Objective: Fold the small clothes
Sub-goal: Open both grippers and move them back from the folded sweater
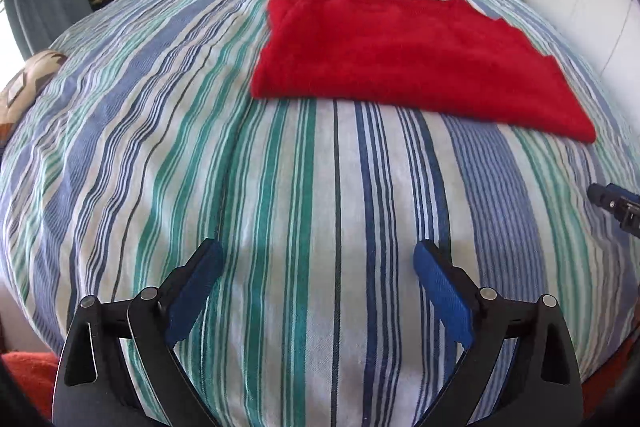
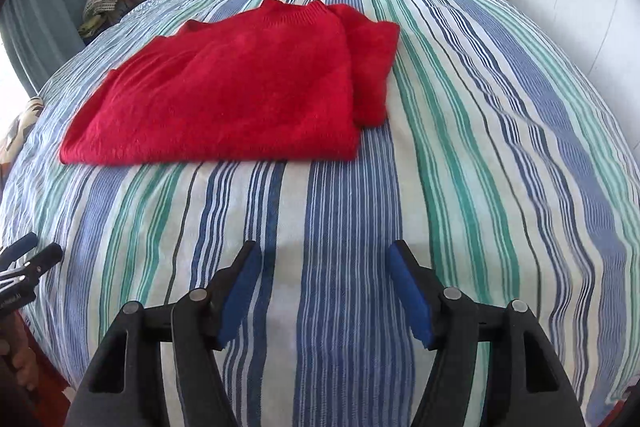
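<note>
Only my right wrist view shows the red sweater's [image 2: 224, 91] tucked sleeve; left gripper [image 1: 318, 255] and right gripper [image 2: 324, 255] both gape, empty.

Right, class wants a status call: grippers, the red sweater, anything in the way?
Left gripper open, empty, short of the garment. Right gripper open, empty, likewise short. Red sweater lies partly folded on striped bedspread. Nothing between grippers and sweater.
</note>
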`<move>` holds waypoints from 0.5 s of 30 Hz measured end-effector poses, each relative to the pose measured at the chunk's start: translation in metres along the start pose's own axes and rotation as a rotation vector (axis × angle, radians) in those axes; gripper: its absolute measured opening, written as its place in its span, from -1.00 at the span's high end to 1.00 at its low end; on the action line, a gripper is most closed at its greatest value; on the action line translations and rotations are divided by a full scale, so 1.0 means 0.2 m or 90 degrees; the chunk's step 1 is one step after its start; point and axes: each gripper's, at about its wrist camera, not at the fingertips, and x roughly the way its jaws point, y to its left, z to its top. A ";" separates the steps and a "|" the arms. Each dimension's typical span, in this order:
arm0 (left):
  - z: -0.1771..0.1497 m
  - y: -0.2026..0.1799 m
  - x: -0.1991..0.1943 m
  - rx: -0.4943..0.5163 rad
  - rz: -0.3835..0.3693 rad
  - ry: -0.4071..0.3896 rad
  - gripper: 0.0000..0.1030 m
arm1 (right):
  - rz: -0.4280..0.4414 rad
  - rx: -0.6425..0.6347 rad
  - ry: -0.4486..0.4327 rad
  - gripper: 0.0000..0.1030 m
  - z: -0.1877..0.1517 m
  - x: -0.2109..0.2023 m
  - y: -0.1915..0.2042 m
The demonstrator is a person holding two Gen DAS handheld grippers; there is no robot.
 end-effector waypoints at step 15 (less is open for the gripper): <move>-0.10 -0.04 0.05 0.055 0.005 -0.031 -0.99 | -0.078 -0.064 -0.030 -0.69 -0.12 0.07 0.10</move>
